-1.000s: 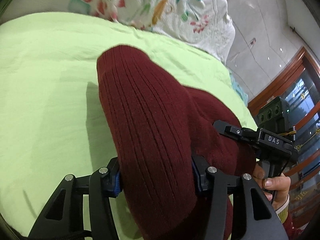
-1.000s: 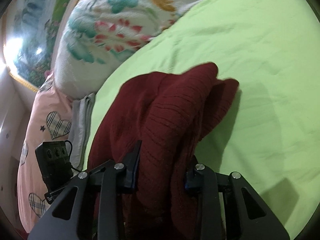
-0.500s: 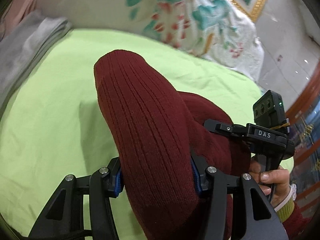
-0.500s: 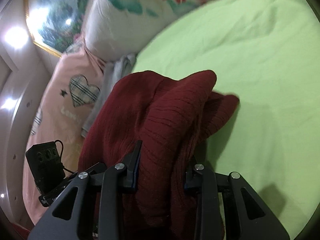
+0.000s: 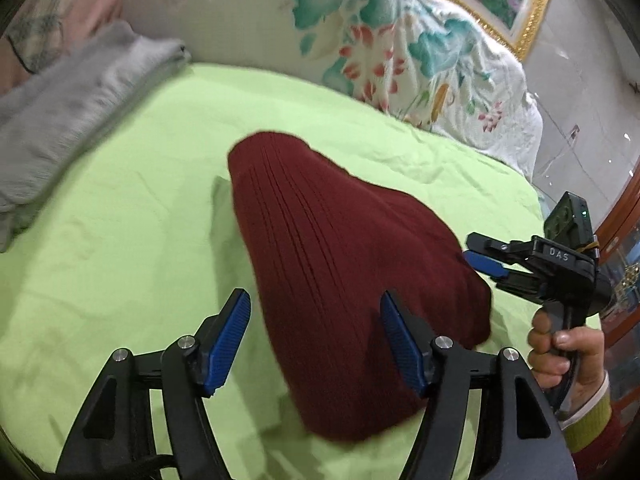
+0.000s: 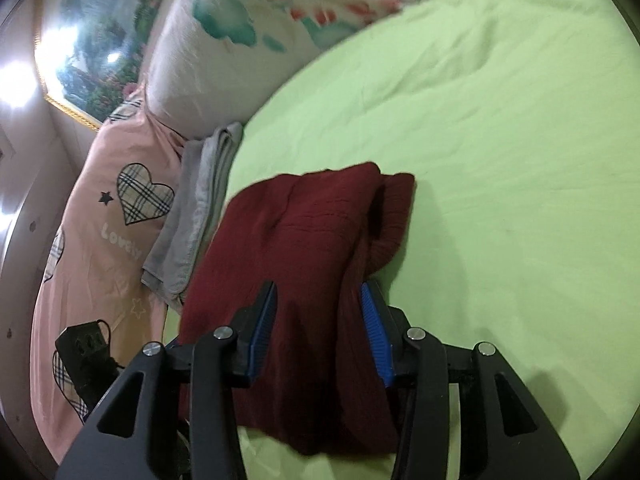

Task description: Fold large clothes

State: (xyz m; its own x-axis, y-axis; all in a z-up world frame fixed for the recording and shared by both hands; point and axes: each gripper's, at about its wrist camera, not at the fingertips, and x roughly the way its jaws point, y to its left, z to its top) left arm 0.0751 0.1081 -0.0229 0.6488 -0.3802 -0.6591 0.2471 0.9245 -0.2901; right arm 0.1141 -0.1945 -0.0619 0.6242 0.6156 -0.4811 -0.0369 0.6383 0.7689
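Observation:
A folded dark red knit sweater [image 5: 340, 280] lies on the light green bed sheet [image 5: 120, 240]; it also shows in the right wrist view [image 6: 296, 264]. My left gripper [image 5: 316, 332] is open, its blue pads apart on either side of the sweater's near end, with a gap on the left side. My right gripper [image 6: 320, 328] is open too, its pads straddling the sweater's near edge. The right gripper also shows in the left wrist view [image 5: 484, 256], at the sweater's right side, held by a hand.
A folded grey garment [image 5: 68, 104] lies at the left on the sheet, close to the sweater in the right wrist view [image 6: 196, 208]. A floral pillow [image 5: 360, 40] and a pink heart-print pillow [image 6: 104, 216] are behind. Green sheet spreads to the right.
Both grippers have opened and let go of the red sweater, which has dropped onto the sheet. Both views have shifted toward the pillows and the grey garment.

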